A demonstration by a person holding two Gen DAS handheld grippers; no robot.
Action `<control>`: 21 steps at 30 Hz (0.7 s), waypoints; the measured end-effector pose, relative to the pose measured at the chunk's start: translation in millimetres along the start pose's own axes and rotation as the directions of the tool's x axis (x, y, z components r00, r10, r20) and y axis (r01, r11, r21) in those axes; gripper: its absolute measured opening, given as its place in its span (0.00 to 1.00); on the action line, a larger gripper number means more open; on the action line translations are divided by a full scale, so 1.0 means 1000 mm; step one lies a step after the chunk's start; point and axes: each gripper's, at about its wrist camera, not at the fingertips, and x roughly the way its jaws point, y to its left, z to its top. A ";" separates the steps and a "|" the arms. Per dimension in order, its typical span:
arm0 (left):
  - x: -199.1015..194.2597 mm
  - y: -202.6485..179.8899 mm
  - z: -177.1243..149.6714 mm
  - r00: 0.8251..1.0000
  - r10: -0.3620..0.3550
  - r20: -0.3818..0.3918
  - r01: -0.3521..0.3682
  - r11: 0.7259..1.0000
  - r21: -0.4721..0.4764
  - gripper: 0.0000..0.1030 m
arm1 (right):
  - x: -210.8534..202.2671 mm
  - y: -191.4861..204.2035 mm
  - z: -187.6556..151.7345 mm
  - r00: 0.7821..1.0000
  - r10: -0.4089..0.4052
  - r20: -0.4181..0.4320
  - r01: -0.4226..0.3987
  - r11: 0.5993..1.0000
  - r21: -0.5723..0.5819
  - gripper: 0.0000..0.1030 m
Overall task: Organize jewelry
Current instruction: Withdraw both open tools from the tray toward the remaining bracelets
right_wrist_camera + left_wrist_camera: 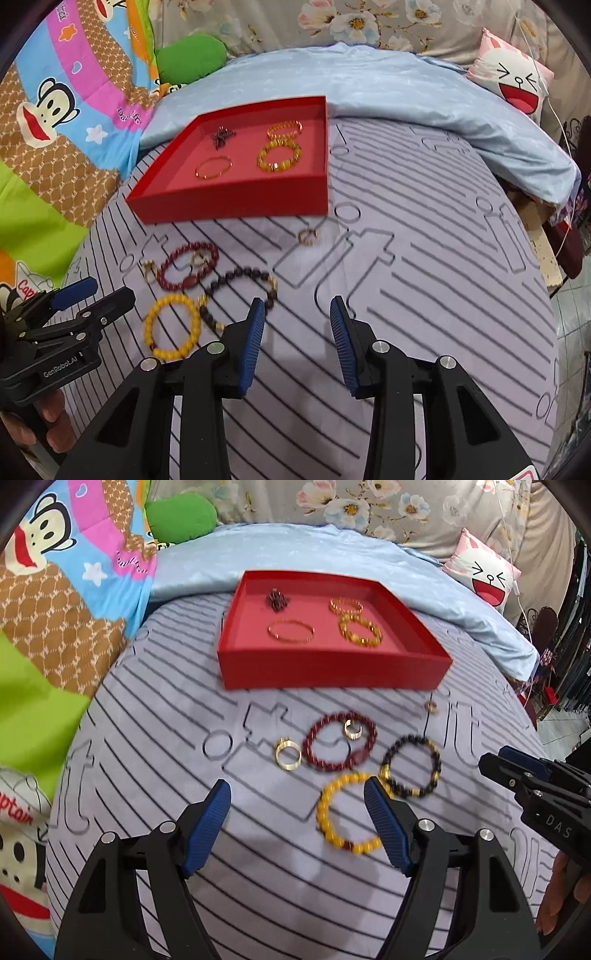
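A red tray [332, 670] [236, 205] lies on the striped bedspread and holds several bracelets. In front of it lie a dark red bead bracelet [338, 746] [188, 269], a yellow bead bracelet [332, 812] [171, 326], a black bead bracelet [412, 771] [240, 291], a gold ring [287, 754] [149, 269], a second ring [352, 728] inside the red bracelet and a small ring [431, 707] [307, 236] apart. My left gripper [297, 794] is open above the bedspread, left of the yellow bracelet. My right gripper [297, 310] is open and empty, right of the black bracelet.
A light blue quilt [295, 557] lies behind the tray. A cartoon blanket [55, 590] and green pillow [181, 517] are at the left. A cartoon-face pillow [484, 572] sits at the back right. The bed edge drops off at the right [554, 258].
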 end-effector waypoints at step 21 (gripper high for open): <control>0.025 -0.016 -0.023 0.999 0.032 -0.017 -0.032 0.999 0.032 0.40 | 0.018 0.013 -0.009 1.000 0.012 -0.022 -0.012 1.000 -0.010 0.36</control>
